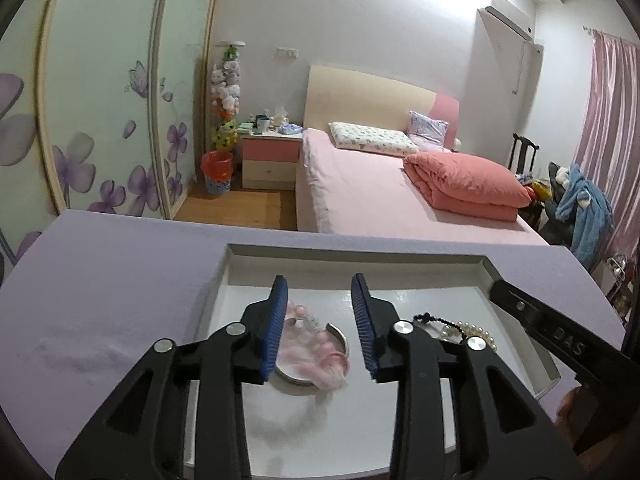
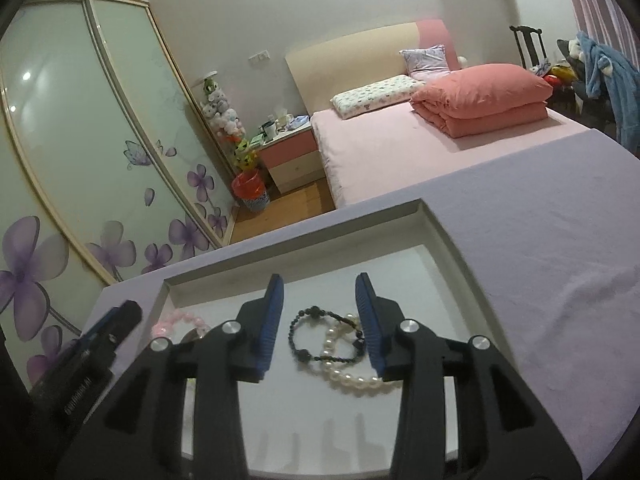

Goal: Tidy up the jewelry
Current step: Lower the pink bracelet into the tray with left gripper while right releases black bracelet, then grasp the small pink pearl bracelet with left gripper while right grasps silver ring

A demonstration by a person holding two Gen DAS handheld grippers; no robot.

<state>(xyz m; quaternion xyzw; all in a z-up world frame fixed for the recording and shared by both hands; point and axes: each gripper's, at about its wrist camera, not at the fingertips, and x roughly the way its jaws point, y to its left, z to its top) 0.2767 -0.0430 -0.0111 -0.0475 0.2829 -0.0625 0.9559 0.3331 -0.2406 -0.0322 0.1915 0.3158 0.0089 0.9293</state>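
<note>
1. The white tray sits sunk in the desk, which is draped in lilac cloth; its raised rim walls in the jewelry on the far side and both flanks, while bare tray floor lies open nearer the cameras.
2. The left tongs stand apart over the tray's left part, blue ribbed pads clear of everything. Between them lie a pink bead bracelet and an open silver metal bangle, the pink piece just beside the left pad (whether it touches, I cannot tell).
3. The right tongs are likewise parted, gripping nothing. Between and under them lie a black bead bracelet and a pearl bracelet, overlapping; the pearl loop runs under the right pad's tip.
4. The two pairs of jewelry lie well apart, with plain tray floor between.
5. Materials: glossy round pearls, small matte dark beads, translucent pink beads, a smooth metal band; the cloth is slightly wrinkled.
6. Beyond the desk's far edge stands a bed with pink sheet, a folded salmon quilt, pillows, a nightstand, and a wardrobe with purple flowers.
</note>
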